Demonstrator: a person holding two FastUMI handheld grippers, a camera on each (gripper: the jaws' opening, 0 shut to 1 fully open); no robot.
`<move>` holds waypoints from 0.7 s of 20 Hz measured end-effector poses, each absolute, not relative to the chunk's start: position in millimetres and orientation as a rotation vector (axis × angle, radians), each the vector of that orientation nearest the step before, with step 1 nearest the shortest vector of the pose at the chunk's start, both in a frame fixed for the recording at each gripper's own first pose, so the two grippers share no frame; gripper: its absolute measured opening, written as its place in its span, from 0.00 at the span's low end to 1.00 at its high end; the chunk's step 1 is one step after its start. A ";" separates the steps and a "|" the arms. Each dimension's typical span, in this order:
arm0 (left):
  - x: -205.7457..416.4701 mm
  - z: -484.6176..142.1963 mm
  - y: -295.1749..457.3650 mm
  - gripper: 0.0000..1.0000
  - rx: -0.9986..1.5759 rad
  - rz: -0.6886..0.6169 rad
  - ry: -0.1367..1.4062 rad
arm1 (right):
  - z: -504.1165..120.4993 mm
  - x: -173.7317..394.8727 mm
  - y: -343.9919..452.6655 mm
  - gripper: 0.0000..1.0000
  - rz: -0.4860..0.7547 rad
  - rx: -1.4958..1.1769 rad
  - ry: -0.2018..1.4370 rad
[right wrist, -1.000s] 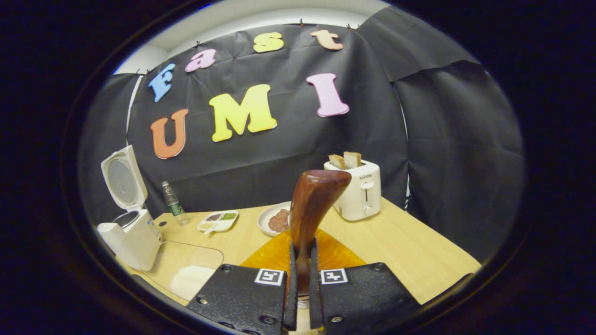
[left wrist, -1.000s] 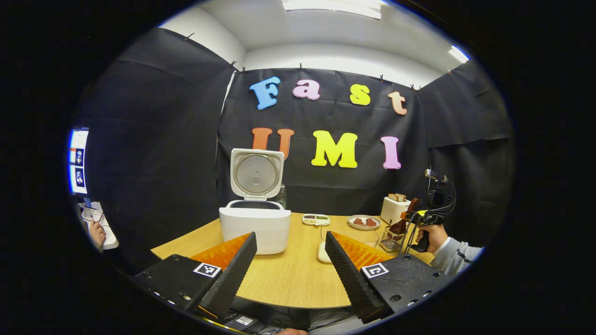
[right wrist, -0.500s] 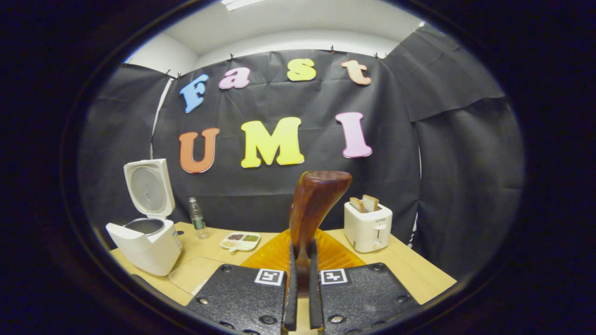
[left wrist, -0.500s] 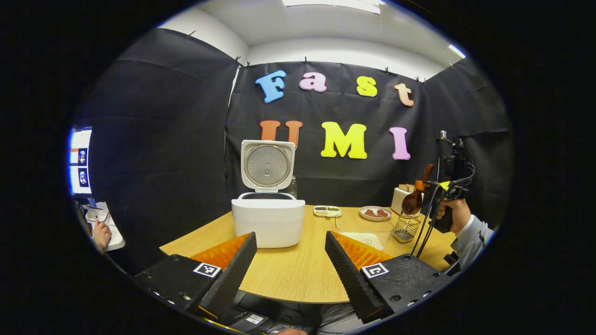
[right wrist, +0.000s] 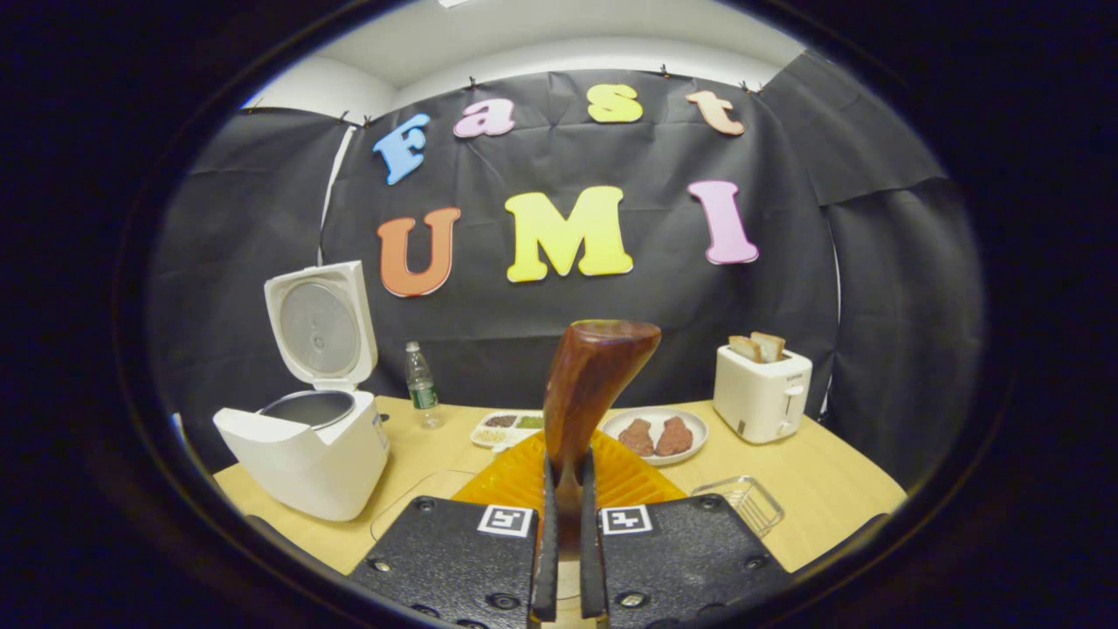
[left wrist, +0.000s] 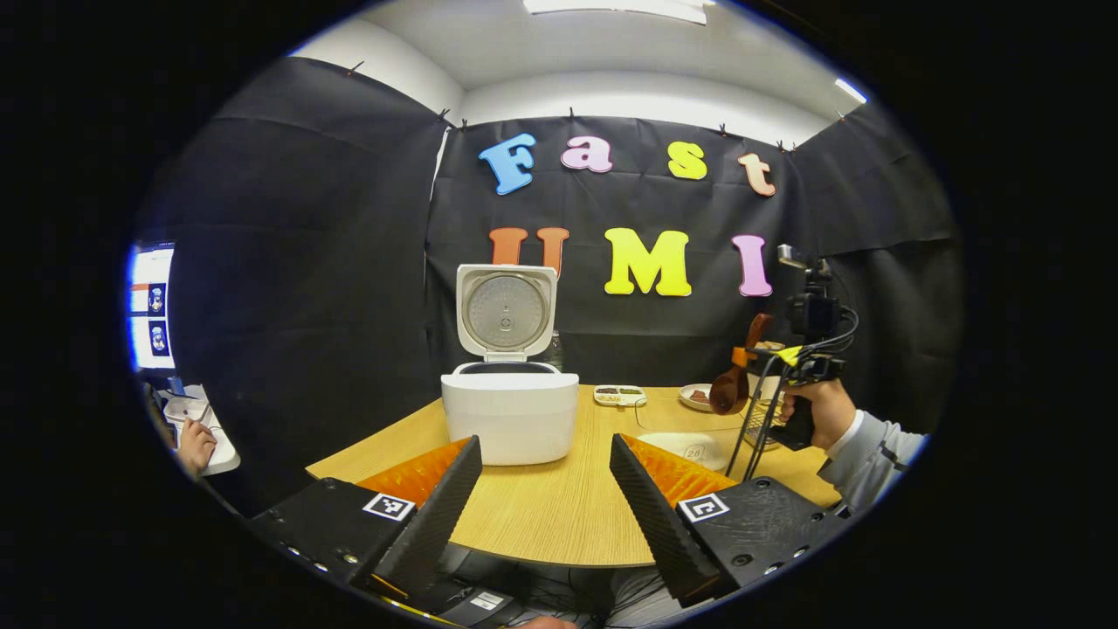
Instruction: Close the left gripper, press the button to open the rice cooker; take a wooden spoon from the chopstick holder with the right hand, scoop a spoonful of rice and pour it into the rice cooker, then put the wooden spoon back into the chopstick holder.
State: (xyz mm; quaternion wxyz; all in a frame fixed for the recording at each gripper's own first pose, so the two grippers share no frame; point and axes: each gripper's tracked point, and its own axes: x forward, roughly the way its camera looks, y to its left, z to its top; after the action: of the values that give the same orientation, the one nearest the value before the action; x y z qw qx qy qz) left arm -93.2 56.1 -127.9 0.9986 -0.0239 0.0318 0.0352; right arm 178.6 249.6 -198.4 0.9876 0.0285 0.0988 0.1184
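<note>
The white rice cooker point(left wrist: 509, 415) stands on the table with its lid point(left wrist: 505, 310) up; it also sits at the left in the right gripper view point(right wrist: 306, 450). My left gripper point(left wrist: 546, 489) hangs open over the table's near edge, with nothing between its fingers. My right gripper point(right wrist: 563, 533) is shut on the dark wooden spoon point(right wrist: 587, 393). In the left gripper view that right gripper point(left wrist: 747, 356) holds the spoon point(left wrist: 728, 390) in the air, bowl hanging down above a clear container point(left wrist: 690, 437) with white rice in it. The wire chopstick holder point(right wrist: 742, 502) stands low at the right.
A white toaster point(right wrist: 762, 393) with bread, a plate point(right wrist: 694, 441) of meat, a small divided dish point(right wrist: 507, 424) and a water bottle point(right wrist: 420, 384) stand along the back of the wooden table point(left wrist: 541, 515). A person's hand point(left wrist: 812, 411) holds the right gripper.
The right gripper has lifted the wooden spoon up out of the chopstick holder and carried it left, over the clear rice container. The left gripper stayed open and hardly moved.
</note>
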 end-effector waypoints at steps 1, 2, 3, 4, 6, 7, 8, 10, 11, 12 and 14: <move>-92.9 -129.1 58.1 0.94 -0.047 0.072 0.064 | -210.9 183.4 256.1 0.15 0.231 0.037 0.217; -93.0 -130.2 61.1 0.94 -0.047 0.076 0.064 | -222.9 187.7 260.1 0.15 0.218 0.010 0.238; -93.4 -131.7 64.5 0.94 -0.049 0.079 0.065 | -233.5 191.8 263.2 0.16 0.204 -0.022 0.253; -91.1 -134.1 67.1 0.94 -0.053 0.084 0.068 | -240.2 195.3 264.3 0.16 0.183 -0.043 0.248; -91.4 -138.9 71.6 0.94 -0.064 0.089 0.076 | -246.2 200.4 268.3 0.15 0.144 -0.097 0.222; -91.0 -139.6 71.4 0.94 -0.070 0.085 0.076 | -249.6 202.6 268.1 0.15 0.122 -0.120 0.210; -90.8 -140.5 70.3 0.94 -0.076 0.076 0.079 | -253.3 203.9 267.7 0.16 0.102 -0.136 0.203; -90.5 -140.5 73.2 0.94 -0.080 0.080 0.075 | -260.0 206.5 266.1 0.15 0.071 -0.155 0.206; -90.6 -140.8 74.4 0.94 -0.078 0.083 0.072 | -266.3 207.4 268.2 0.15 0.064 -0.161 0.217; -91.8 -142.0 75.1 0.94 -0.079 0.086 0.071 | -274.8 207.0 272.8 0.15 0.070 -0.153 0.239; -91.9 -144.3 72.8 0.94 -0.087 0.079 0.077 | -276.6 201.4 281.1 0.16 0.079 -0.129 0.239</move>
State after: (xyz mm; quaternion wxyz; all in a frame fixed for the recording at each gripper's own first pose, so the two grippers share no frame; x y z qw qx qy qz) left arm -91.9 72.8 -144.3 0.9975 -0.0436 0.0383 0.0397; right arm 201.4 281.1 -276.6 0.9900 -0.0641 0.1192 0.0395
